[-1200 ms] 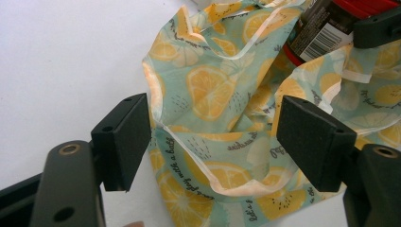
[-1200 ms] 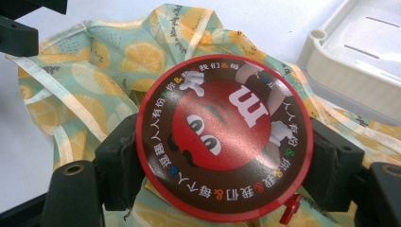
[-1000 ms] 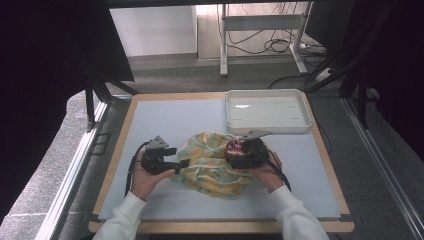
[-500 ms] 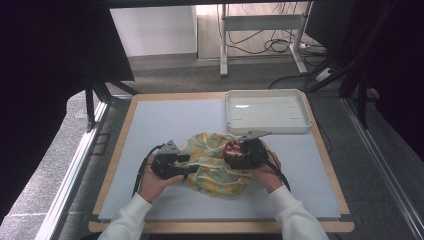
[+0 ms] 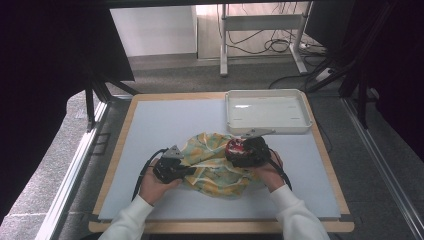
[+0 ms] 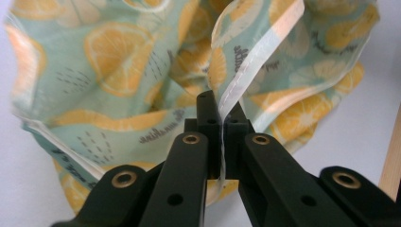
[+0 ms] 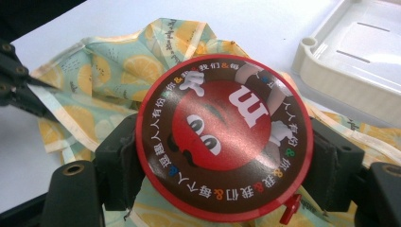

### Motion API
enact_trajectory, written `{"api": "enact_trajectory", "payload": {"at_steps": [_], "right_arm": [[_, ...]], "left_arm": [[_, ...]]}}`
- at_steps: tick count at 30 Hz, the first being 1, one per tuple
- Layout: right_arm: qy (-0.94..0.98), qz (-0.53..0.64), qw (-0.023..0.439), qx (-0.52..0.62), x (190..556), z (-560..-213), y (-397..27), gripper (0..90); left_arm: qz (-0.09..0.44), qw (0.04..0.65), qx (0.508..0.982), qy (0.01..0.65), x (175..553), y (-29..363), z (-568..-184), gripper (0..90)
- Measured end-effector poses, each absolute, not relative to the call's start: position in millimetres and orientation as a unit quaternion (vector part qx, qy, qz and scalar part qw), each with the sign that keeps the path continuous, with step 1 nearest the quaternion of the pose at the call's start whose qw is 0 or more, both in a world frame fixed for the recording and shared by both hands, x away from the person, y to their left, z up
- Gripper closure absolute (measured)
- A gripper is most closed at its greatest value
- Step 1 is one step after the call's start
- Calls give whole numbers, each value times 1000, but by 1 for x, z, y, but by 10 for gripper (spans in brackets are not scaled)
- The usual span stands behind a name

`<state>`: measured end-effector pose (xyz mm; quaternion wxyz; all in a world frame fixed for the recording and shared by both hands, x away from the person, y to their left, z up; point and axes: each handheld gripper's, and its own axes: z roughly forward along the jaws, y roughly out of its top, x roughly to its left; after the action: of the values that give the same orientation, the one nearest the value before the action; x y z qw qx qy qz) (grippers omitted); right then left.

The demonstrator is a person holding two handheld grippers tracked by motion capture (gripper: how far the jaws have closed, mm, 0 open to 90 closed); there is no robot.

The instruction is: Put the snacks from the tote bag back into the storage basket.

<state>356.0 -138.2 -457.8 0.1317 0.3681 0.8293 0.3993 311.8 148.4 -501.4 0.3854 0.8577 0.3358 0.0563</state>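
Nearest the person, the left gripper is pinching the white hem of the lemon-print cloth bag, having just been closing on it. The right gripper is clasping a round red candy tin above the bag, mid-table. Beyond, a white tray is sitting.

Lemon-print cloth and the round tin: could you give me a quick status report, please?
Left gripper jaws just closed, pinching the cloth's hem. Right gripper clamped on the round tin, above the cloth. White tray beyond, apart; nothing in the way.
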Motion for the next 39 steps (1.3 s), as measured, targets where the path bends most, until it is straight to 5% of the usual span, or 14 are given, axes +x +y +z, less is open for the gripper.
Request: {"api": "enact_trajectory", "payload": {"at_steps": [14,29,39], "right_arm": [[823,398,133,382,361,-458,-147,255],[811,420,148,380,365,-438,-155,255],[814,419,152,374,373,-432,-152,255]], "left_arm": [[52,382,860,336,307,149,-506,878],[66,417,838,346,299,163,-502,230],[68,424,833,348,296,170,-499,128]]}}
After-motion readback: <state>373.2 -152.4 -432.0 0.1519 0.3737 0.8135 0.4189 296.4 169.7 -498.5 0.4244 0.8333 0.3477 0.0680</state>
